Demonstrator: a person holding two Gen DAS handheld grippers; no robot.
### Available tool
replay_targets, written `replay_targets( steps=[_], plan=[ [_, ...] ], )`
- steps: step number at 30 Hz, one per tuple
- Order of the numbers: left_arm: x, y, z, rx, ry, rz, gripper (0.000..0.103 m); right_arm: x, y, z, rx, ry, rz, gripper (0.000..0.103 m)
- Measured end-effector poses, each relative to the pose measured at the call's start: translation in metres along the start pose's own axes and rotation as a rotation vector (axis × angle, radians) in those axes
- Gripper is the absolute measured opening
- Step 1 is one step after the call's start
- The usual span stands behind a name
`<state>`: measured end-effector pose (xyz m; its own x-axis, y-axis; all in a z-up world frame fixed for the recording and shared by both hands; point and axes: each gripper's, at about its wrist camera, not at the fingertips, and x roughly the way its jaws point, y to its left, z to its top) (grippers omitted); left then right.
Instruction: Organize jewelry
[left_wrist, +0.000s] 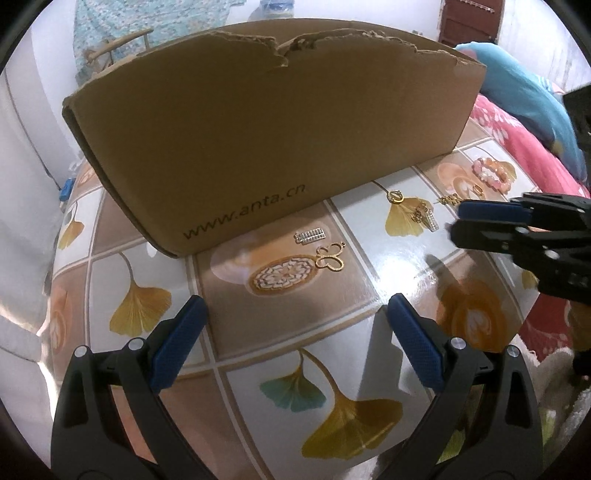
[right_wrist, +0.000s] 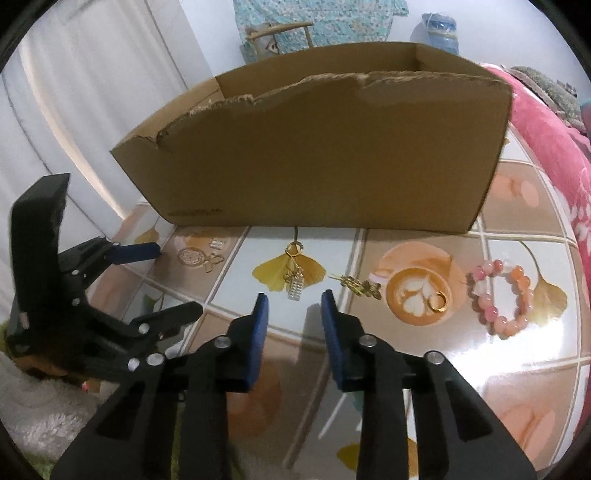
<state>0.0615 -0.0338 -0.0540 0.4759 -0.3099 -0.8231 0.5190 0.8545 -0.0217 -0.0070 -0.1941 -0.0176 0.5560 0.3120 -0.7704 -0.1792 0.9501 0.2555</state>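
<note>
Jewelry lies on the patterned table in front of a cardboard box (left_wrist: 258, 140) (right_wrist: 332, 166). A gold butterfly pendant (left_wrist: 330, 257) and a small silver clip (left_wrist: 311, 236) lie ahead of my open, empty left gripper (left_wrist: 295, 317). A gold-and-silver drop earring (right_wrist: 295, 282) (left_wrist: 428, 216) lies just beyond my right gripper (right_wrist: 293, 302), which is open and empty. To its right lie a gold brooch (right_wrist: 360, 285), a gold ring (right_wrist: 437, 301) and a pink bead bracelet (right_wrist: 498, 295) (left_wrist: 493, 173). The right gripper also shows in the left wrist view (left_wrist: 458, 221).
The box is open on top with a torn front rim. A pink blanket (right_wrist: 546, 147) lies along the table's right side, with a blue plush (left_wrist: 528, 96) on it. White fabric (right_wrist: 37, 413) lies at the left. The left gripper shows in the right wrist view (right_wrist: 162, 277).
</note>
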Motion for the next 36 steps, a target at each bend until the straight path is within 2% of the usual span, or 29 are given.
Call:
replay_targets(
  steps=[7, 10, 12, 16, 29, 32, 34, 36],
  plan=[
    [0.0, 0.002, -0.001, 0.017, -0.007, -0.012, 0.095, 0.013, 0.012, 0.006, -0.055, 0.018, -0.081, 0.018],
    [0.0, 0.002, 0.0, 0.025, -0.01, -0.017, 0.095, 0.017, 0.014, 0.009, -0.067, 0.025, -0.098, 0.015],
    [0.0, 0.002, 0.0, 0.03, -0.008, -0.02, 0.095, 0.02, 0.017, 0.011, -0.079, 0.03, -0.114, 0.009],
    [0.0, 0.001, 0.002, 0.038, -0.01, -0.024, 0.095, 0.022, 0.015, 0.012, -0.065, 0.042, -0.107, 0.005],
    [-0.002, 0.002, 0.002, 0.037, -0.004, -0.022, 0.095, 0.01, 0.003, 0.001, -0.044, 0.063, -0.106, 0.003],
    [-0.003, 0.002, 0.002, 0.033, -0.009, -0.021, 0.095, 0.005, -0.003, 0.002, -0.026, 0.052, -0.07, 0.003],
    [-0.002, 0.002, 0.002, 0.033, -0.009, -0.021, 0.095, 0.002, -0.005, 0.005, -0.015, 0.037, -0.035, 0.005],
    [-0.003, 0.003, 0.001, 0.031, -0.008, -0.02, 0.095, 0.003, -0.003, 0.008, -0.031, 0.029, -0.023, 0.012]
  ],
)
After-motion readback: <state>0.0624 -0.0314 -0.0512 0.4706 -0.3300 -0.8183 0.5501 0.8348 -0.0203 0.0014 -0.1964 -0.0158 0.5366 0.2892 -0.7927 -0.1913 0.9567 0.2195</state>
